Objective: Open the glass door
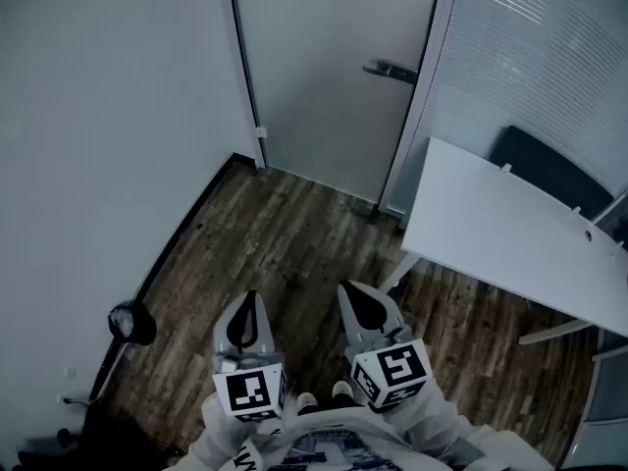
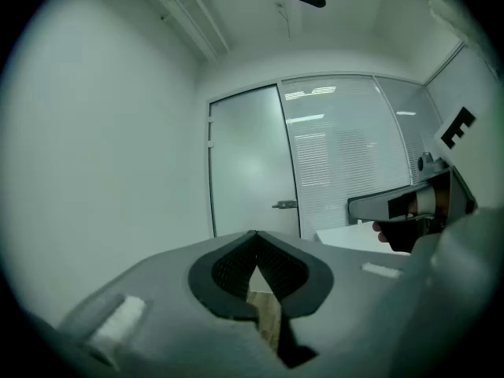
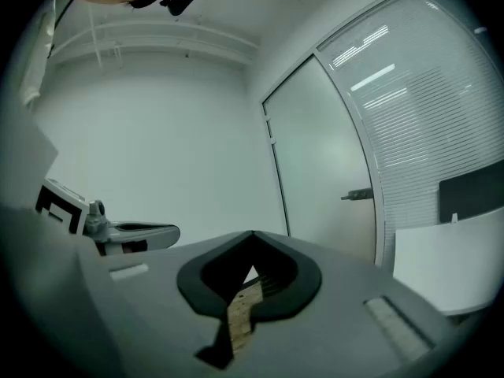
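Left gripper (image 1: 249,300) and right gripper (image 1: 352,290) fingers pressed together, empty, well apart from glass door (image 1: 329,77)

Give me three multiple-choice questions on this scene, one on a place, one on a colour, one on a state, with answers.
1. In the head view, the white table stands where from the glass door? A right of it; B left of it; C blocking it.
2. The chair behind the table is: A dark; B red; C white.
3. The glass door is: A wide open; B shut; C off its hinges.
Answers: 1 A, the table lies at the picture's right, the door further left; 2 A, its back shows black above the table; 3 B, no gap shows along its edges.
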Demonstrator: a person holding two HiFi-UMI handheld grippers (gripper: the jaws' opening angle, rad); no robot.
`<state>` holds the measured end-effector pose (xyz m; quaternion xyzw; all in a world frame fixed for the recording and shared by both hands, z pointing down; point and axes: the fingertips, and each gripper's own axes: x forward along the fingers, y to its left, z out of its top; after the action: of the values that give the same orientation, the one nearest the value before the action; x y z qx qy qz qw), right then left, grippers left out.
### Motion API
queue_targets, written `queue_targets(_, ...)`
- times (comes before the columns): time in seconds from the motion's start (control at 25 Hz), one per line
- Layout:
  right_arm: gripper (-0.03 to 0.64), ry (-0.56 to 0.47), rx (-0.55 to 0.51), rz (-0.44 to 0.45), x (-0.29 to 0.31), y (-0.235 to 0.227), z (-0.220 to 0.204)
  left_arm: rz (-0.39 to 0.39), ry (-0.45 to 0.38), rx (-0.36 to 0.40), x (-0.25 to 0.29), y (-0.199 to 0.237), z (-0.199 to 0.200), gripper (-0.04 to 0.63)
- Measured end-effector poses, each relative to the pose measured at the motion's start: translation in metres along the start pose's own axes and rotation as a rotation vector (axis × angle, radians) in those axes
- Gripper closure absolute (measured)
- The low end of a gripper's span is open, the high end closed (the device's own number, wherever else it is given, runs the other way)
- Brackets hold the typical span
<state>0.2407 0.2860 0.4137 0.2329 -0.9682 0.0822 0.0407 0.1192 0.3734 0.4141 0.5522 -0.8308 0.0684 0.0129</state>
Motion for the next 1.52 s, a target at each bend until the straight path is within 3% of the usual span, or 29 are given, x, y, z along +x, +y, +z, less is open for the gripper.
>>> queue_targets(0.64,0.612,-0.013,0.084,0.001,-0.031,-0.068,-0.012,0.056,0.013,0.006,0.006,-0.045,0.000,0.592)
queue_targets(1.0,0.612,-0.011,0.095,-0.036,-0.016,-0.096,-0.011,0.034,0.005,0.010,0.038,-0.050,0.006,0.592)
queue_targets(1.28,0.612,0.016,0.082,-0.055,0.035,-0.095,-0.012,0.010,0.007,-0.019,0.079,-0.020,-0.004,0.592)
queue_targets(1.52,0.612,0.040,0.065,-0.050,0.105,-0.076,-0.008,0.030,0.027,-0.042,0.119,0.041,-0.014,0.591)
